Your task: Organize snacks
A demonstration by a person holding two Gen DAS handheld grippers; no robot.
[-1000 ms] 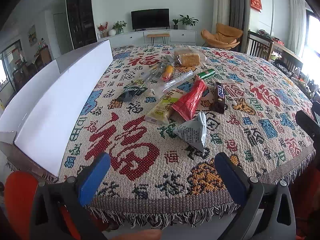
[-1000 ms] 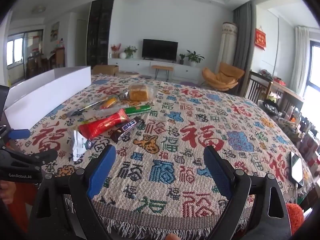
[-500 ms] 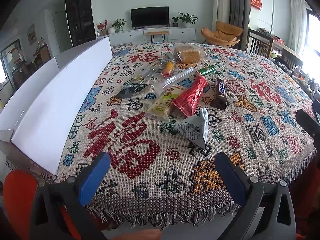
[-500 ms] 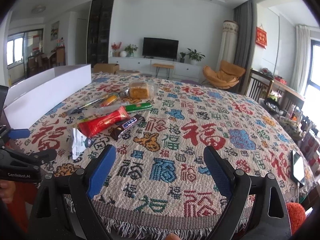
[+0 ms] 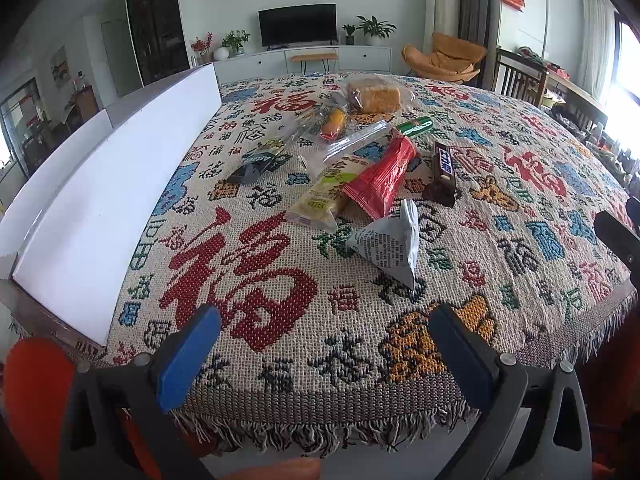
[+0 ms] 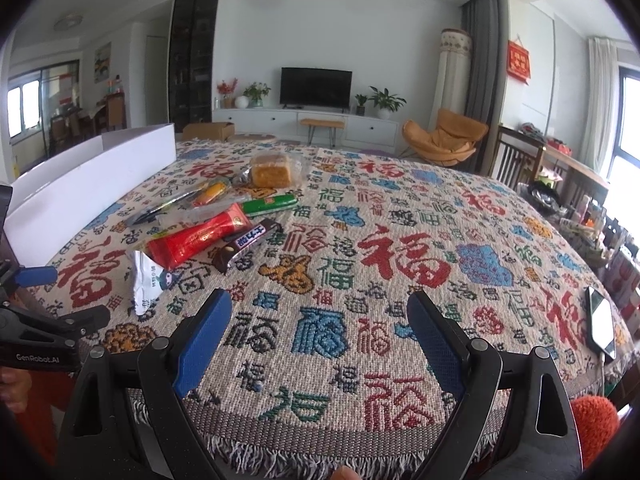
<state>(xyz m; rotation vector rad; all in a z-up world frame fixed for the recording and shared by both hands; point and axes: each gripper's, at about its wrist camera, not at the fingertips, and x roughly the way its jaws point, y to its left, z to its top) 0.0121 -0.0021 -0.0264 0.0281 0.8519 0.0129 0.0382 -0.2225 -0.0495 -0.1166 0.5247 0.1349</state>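
Left gripper (image 5: 320, 340): we're holding it low at the near fringe of the table, blue pads spread wide, nothing between them.
Right gripper (image 6: 318, 330): same story on our other side, jaws wide apart and empty, hanging over the tablecloth edge.
Tablecloth (image 5: 248, 276): woven, covered in red, blue and green characters, and it carries everything.
Silver triangular packet (image 5: 390, 246): nearest snack to our left gripper, ahead and a little right of it, lying apart from both pads.
Red packet (image 5: 382, 178): just behind the silver one, tilted across the pile.
Yellow-green packet (image 5: 326, 192): touching the red packet's left side, partly tucked under it.
Chocolate bar (image 5: 442, 172): dark wrapper, just right of the red packet.
Green stick (image 5: 416, 126): farther back, past the red packet's far end.
Bagged cake (image 5: 374, 96): golden block in clear wrap, at the back of the cluster.
Orange sweet in clear wrap (image 5: 334, 122): left of the cake, near a dark packet (image 5: 258, 160).
White box (image 5: 100, 196): long, open, along the left edge of the table, well apart from the snacks.
Phone (image 6: 600, 322): face up at the far right edge, a cable at its near end.
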